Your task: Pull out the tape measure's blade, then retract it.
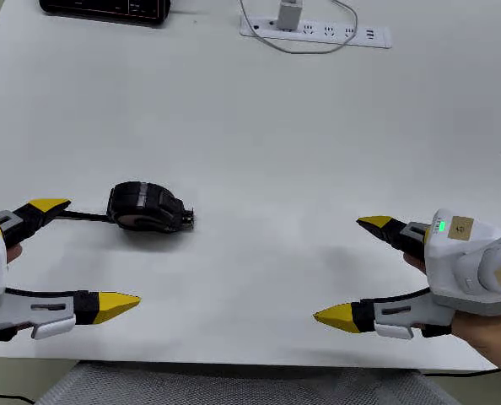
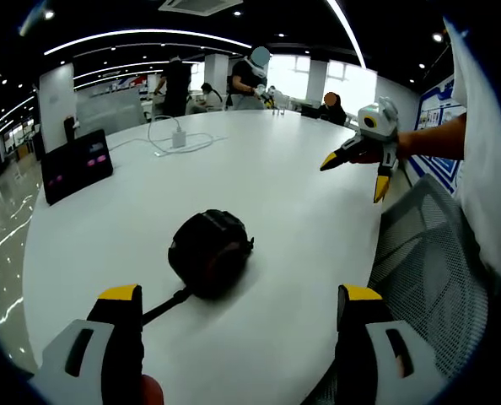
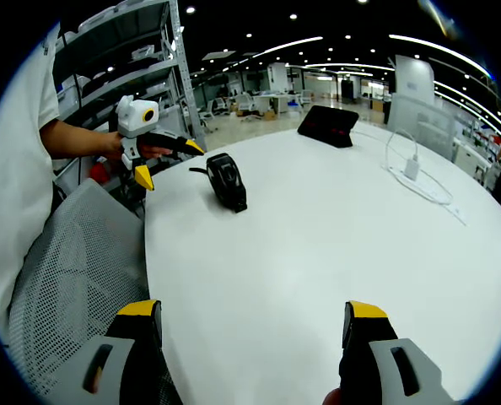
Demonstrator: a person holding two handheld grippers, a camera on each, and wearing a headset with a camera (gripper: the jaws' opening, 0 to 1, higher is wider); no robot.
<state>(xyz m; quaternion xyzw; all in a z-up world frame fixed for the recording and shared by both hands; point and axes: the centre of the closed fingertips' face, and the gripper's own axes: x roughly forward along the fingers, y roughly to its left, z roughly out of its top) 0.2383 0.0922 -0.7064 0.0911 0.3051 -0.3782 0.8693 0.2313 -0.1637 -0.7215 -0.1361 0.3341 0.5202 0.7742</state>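
The white table (image 1: pixel 276 126) carries the work. The right gripper (image 1: pixel 343 268) hovers well apart from the tape, jaws spread wide and empty. The left gripper (image 1: pixel 97 251) is equally spread, holding nothing. The black tape measure (image 1: pixel 148 207) lies just beyond its farther jaw, and its strap (image 1: pixel 86 217) trails to that jaw's tip.

Ahead of my left claw (image 1: pixel 99 251) I see the tape measure (image 1: pixel 148 207) cased in matt black plastic (dull, almost rubbery), on a smooth, faintly glossy white table (image 1: pixel 276 126). Behind my right claw (image 1: pixel 339 269), a grey mesh chair seat (image 1: pixel 234 384).
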